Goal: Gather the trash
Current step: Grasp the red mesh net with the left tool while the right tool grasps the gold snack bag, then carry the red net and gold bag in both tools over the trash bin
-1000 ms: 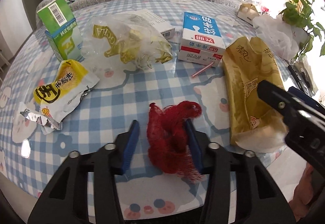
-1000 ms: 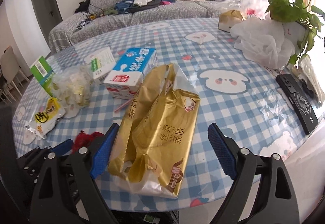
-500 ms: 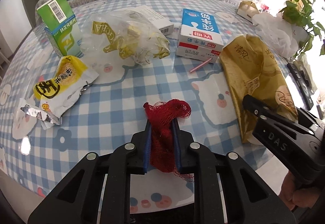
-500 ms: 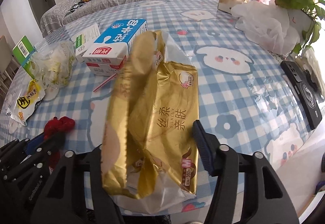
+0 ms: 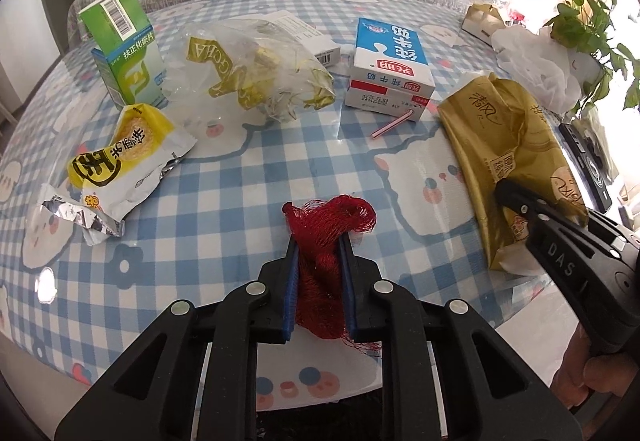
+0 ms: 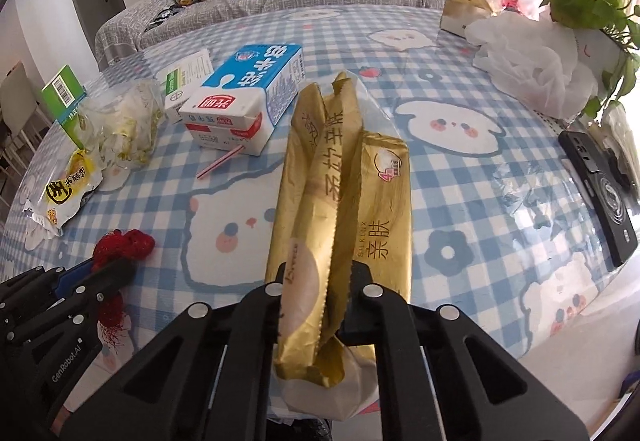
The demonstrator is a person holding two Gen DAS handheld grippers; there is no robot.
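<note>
The gold wrapper [image 6: 340, 209], crumpled and glossy, is lying lengthwise toward 12 o'clock near the table [image 6: 480, 177] edge, pinched by the right gripper [image 6: 316, 281]. The left gripper [image 5: 318, 261] is clamping red mesh netting [image 5: 326, 241].

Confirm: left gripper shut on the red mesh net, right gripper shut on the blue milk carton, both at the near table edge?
Not quite. The right gripper is shut on the gold wrapper, not the milk carton, which lies untouched farther back; the right wrist view shows it. The rest holds: the left gripper is shut on the red mesh net, near the table edge.
</note>
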